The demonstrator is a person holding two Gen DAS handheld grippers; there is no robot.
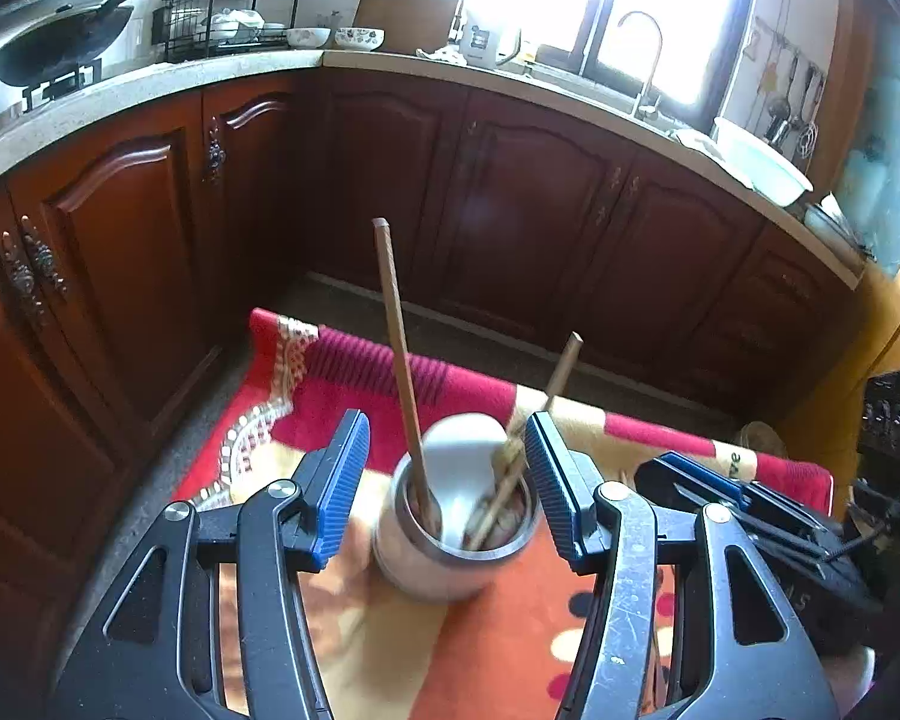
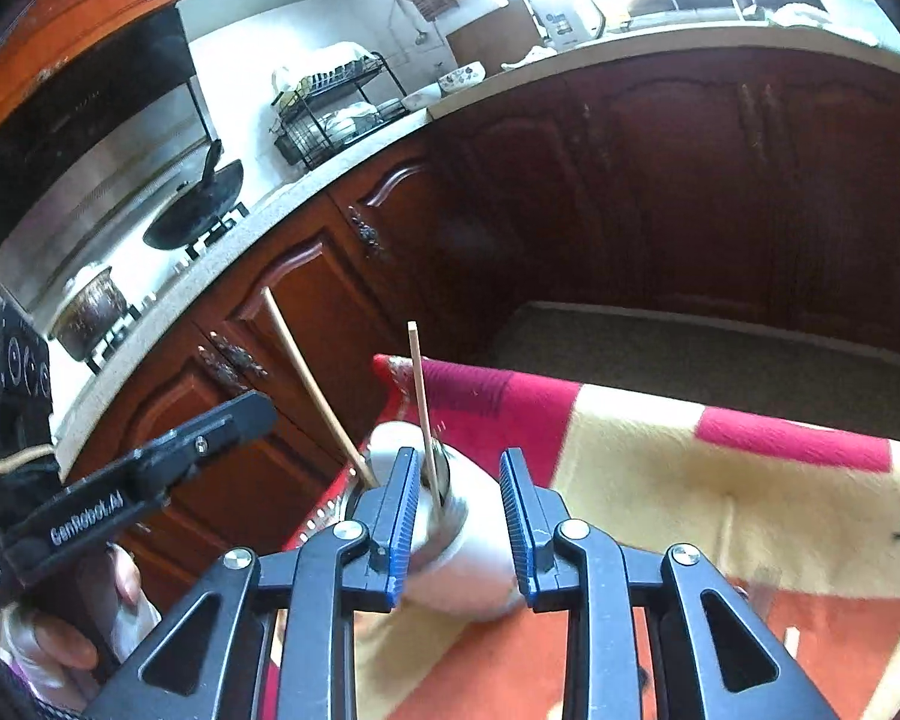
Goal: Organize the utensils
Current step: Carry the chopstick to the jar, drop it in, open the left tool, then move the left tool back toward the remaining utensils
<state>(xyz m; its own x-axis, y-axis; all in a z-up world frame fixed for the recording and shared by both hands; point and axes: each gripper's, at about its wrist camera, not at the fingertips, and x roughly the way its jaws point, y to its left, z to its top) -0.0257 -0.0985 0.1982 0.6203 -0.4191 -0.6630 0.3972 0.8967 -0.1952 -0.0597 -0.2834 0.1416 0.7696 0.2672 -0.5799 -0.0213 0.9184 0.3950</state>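
Observation:
A white holder cup with a metal rim (image 1: 450, 546) stands on the patterned cloth, holding a white spoon (image 1: 465, 468) and brown chopsticks (image 1: 399, 348) (image 1: 561, 369). My left gripper (image 1: 447, 480) is open, its blue pads on either side of the cup without touching. In the right wrist view the cup (image 2: 468, 540) sits between the open pads of my right gripper (image 2: 459, 516), with two chopsticks (image 2: 423, 414) (image 2: 312, 384) sticking up. The left gripper's body (image 2: 120, 504) shows at the left there.
A red, orange and cream cloth (image 1: 342, 378) covers the table. Dark wooden cabinets (image 1: 510, 198) run behind under a pale countertop with a wok (image 1: 60, 42), dish rack (image 1: 228, 12), bowls and a sink tap (image 1: 648, 60). The right gripper's body (image 1: 750, 510) lies right of the cup.

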